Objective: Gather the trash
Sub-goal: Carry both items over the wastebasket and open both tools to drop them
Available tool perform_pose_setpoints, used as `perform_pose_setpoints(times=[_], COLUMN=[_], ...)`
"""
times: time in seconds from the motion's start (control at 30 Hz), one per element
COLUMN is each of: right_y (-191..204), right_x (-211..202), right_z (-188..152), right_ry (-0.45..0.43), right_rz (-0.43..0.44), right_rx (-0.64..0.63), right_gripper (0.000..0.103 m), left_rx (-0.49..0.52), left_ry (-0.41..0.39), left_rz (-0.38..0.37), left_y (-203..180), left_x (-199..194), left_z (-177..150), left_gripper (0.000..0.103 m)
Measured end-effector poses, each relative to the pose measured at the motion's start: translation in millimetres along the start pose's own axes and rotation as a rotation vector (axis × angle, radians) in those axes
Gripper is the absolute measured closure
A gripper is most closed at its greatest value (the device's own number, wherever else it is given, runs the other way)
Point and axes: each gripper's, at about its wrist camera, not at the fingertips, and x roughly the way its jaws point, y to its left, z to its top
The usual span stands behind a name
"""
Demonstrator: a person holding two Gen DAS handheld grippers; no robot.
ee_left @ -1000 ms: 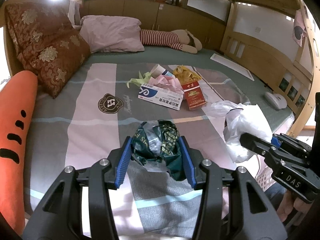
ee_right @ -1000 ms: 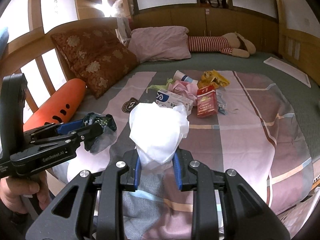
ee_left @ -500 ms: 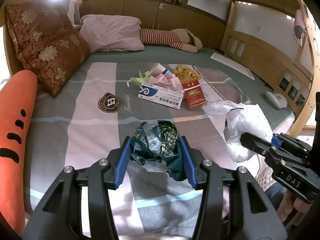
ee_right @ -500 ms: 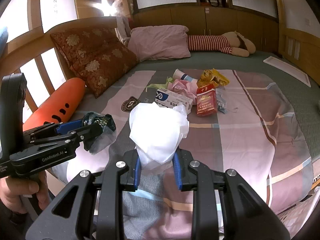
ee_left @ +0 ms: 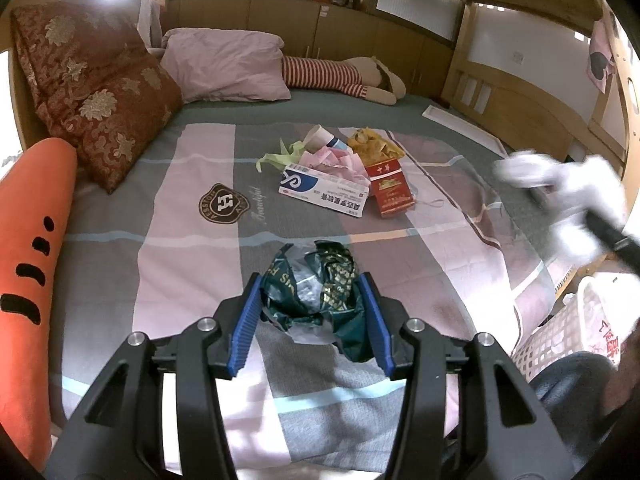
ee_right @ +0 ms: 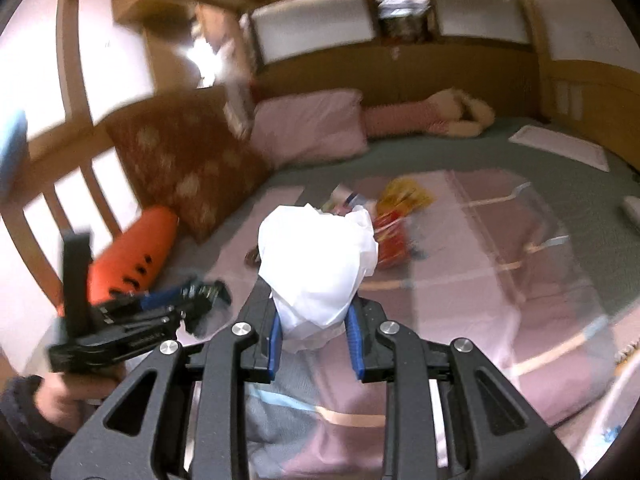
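My left gripper [ee_left: 310,322] is shut on a crumpled dark green wrapper [ee_left: 314,288] above the near part of the bed. My right gripper [ee_right: 314,330] is shut on a white plastic bag [ee_right: 316,256], which bulges above its blue pads; in the left wrist view the bag [ee_left: 576,188] appears blurred at the right edge. A pile of trash lies mid-bed: a white and blue box [ee_left: 324,194], a red carton [ee_left: 390,194], pink paper [ee_left: 332,162], a yellow wrapper [ee_left: 374,146], a green scrap [ee_left: 280,156] and a paper cup [ee_left: 320,136].
An orange carrot cushion [ee_left: 28,248] lies along the left bed edge, with a brown patterned pillow [ee_left: 92,88], a pink pillow [ee_left: 228,68] and a striped soft toy [ee_left: 340,78] at the head. A white lattice basket [ee_left: 572,324] stands beside the bed at right.
My right gripper has swung up and away to the right with the white bag, blurring both views of it. The left gripper and its green wrapper stayed still.
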Motion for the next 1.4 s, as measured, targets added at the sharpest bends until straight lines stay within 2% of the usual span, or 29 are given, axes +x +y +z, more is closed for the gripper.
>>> perform_pose_setpoints(times=[0.07, 0.2, 0.27, 0.37, 0.4, 0.43, 0.47, 0.53, 0.57, 0.6, 0.63, 0.67, 0.7, 0.73, 0.83, 0.9, 0.93, 0.97, 1.07, 1.17, 1.27, 1.33, 1.4], right_y=[-23.3, -87.8, -128.2, -175.5, -190.0, -199.6, -209.9, -221.2, -223.7, -226.1, -226.1, -226.8, -226.7, -227.0, -224.4, -217.3, -213.9, -210.3, -204.3, -199.9, -185.8, -171.2, -152.7], right_x=[-33.1, -99.6, -126.8, -149.9, -151.2, -149.0, -145.0, -143.7, -148.2, -163.1, -174.9, -191.0, -205.5, -214.3, -237.1, -249.3, -257.0, -259.6, -255.2, -246.2, -218.9, -192.5, -162.4], right_z=[3.4, -8.8, -27.8, -61.7, -74.3, -83.4, -93.6, -104.6, -104.7, -100.6, -96.1, -91.2, -86.0, -82.2, -63.1, -56.3, -53.4, -51.2, -48.3, -50.5, -51.7, -49.7, -43.5], right_ry=[-0.039, -0.066, -0.037, 0.026, 0.066, 0.108, 0.161, 0.19, 0.163, 0.07, -0.005, -0.104, -0.188, -0.231, -0.327, -0.387, -0.411, -0.419, -0.391, -0.356, -0.308, -0.268, -0.217], right_rz=[-0.053, -0.253, -0.379, -0.496, -0.517, -0.52, -0.519, -0.558, -0.588, -0.608, -0.608, -0.606, -0.606, -0.606, -0.611, -0.605, -0.595, -0.588, -0.56, -0.54, -0.478, -0.432, -0.373], right_rx=[0.013, 0.04, 0.078, 0.145, 0.165, 0.178, 0.194, 0.217, 0.233, 0.276, 0.314, 0.36, 0.394, 0.409, 0.428, 0.429, 0.422, 0.412, 0.379, 0.367, 0.37, 0.355, 0.33], right_gripper=[0.075, 0.075, 0.075, 0.075, 0.075, 0.07, 0.06, 0.054, 0.054, 0.053, 0.043, 0.027, 0.022, 0.018, 0.018, 0.018, 0.018, 0.018, 0.018, 0.018, 0.018, 0.018, 0.018], left_rx=[0.005, 0.015, 0.025, 0.053, 0.053, 0.061, 0.083, 0.132, 0.166, 0.208, 0.241, 0.285, 0.326, 0.377, 0.478, 0.505, 0.51, 0.519, 0.539, 0.476, 0.342, 0.286, 0.24], left_ry=[-0.003, 0.002, 0.014, 0.021, 0.023, 0.026, 0.03, 0.044, 0.056, 0.075, 0.089, 0.097, 0.101, 0.116, 0.185, 0.215, 0.226, 0.219, 0.175, 0.167, 0.121, 0.085, 0.022], left_rz=[0.0, -0.007, -0.035, -0.092, -0.135, -0.18, -0.213, -0.264, -0.31, -0.363, -0.399, -0.445, -0.487, -0.54, -0.653, -0.694, -0.708, -0.714, -0.682, -0.658, -0.594, -0.541, -0.43], left_y=[0.0, -4.4, -11.1, -30.1, -40.7, -55.3, -72.9, -107.9, -135.3, -166.0, -188.2, -219.2, -247.8, -281.0, -352.2, -381.2, -393.1, -403.7, -402.6, -371.8, -307.7, -271.8, -217.8], left_x=[-0.6, 1.4, 5.0, 7.9, 7.6, 6.7, 6.1, 5.5, 4.0, 2.0, -0.1, -5.1, -10.3, -15.9, -23.8, -25.4, -25.6, -27.2, -28.9, -23.0, -17.9, -18.9, -21.0], left_z=[0.3, 0.6, 1.5, 4.5, 7.3, 10.5, 13.1, 17.7, 19.9, 21.0, 20.7, 19.9, 18.4, 15.3, -1.2, -11.6, -16.5, -21.9, -25.5, -12.2, 18.7, 32.6, 44.1], left_gripper=[0.053, 0.053, 0.053, 0.053, 0.053, 0.053, 0.053, 0.053, 0.053, 0.053, 0.053, 0.053, 0.053, 0.053, 0.05, 0.035, 0.016, 0.01, 0.009, 0.008, 0.005, 0.004, 0.004])
